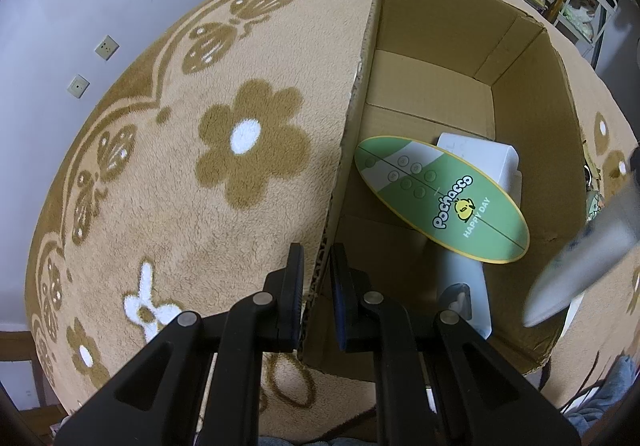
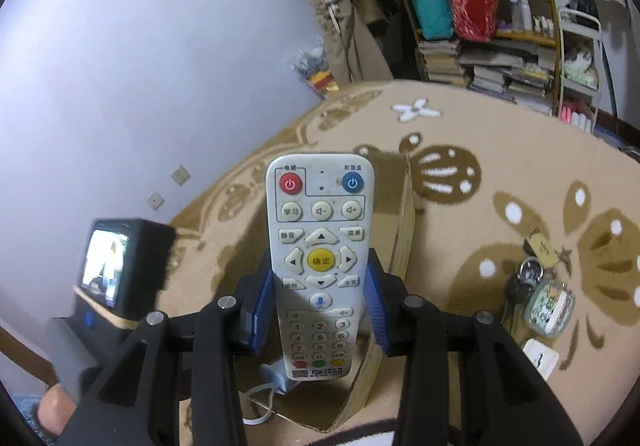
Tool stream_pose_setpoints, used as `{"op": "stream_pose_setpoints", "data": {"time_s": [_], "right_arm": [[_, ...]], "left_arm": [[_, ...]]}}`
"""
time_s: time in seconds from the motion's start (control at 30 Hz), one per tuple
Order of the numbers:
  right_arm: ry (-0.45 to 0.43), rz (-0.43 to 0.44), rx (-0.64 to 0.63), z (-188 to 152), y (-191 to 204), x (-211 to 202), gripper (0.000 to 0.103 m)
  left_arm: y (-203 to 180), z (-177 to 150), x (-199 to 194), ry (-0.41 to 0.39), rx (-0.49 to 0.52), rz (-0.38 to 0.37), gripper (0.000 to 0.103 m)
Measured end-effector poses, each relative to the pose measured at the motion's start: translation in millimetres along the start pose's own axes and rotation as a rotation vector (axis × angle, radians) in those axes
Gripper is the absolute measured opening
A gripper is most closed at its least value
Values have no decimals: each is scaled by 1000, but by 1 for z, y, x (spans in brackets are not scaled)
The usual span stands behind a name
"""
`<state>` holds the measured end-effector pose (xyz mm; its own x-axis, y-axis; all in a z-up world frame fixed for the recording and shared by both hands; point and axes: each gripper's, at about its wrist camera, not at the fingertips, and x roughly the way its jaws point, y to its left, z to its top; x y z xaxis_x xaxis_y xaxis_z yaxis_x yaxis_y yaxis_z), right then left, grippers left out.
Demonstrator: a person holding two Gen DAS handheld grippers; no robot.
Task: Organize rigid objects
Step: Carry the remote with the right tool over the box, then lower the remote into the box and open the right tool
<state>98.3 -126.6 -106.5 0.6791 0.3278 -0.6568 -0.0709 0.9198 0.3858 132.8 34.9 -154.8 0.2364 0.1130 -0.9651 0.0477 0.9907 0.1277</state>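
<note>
On the flower-patterned blanket [image 1: 200, 206], I pinch the near left wall of the cardboard box [image 1: 440, 86] with my left gripper [image 1: 317, 278], jaws nearly closed on the cardboard. A green oval Pochacco card [image 1: 444, 198] lies inside. My right gripper [image 2: 320, 298] clamps a white remote control [image 2: 320, 246] above the box, keys [image 2: 532, 286] at right.

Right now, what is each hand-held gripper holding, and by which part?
Right hand-held gripper clamps the white remote by its middle side edges. Left hand-held gripper pinches the cardboard box wall's top edge.
</note>
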Motion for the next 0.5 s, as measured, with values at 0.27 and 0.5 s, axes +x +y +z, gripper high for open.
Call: {"op": "stream_pose_setpoints", "data": {"time_s": [0.27, 0.5], "right_arm": [[39, -33, 1, -3, -2, 20, 44], [52, -26, -25, -8, 2, 32, 45]], "left_arm": [[0, -1, 0, -4, 4, 5, 12], [0, -2, 1, -2, -1, -4, 12]]}}
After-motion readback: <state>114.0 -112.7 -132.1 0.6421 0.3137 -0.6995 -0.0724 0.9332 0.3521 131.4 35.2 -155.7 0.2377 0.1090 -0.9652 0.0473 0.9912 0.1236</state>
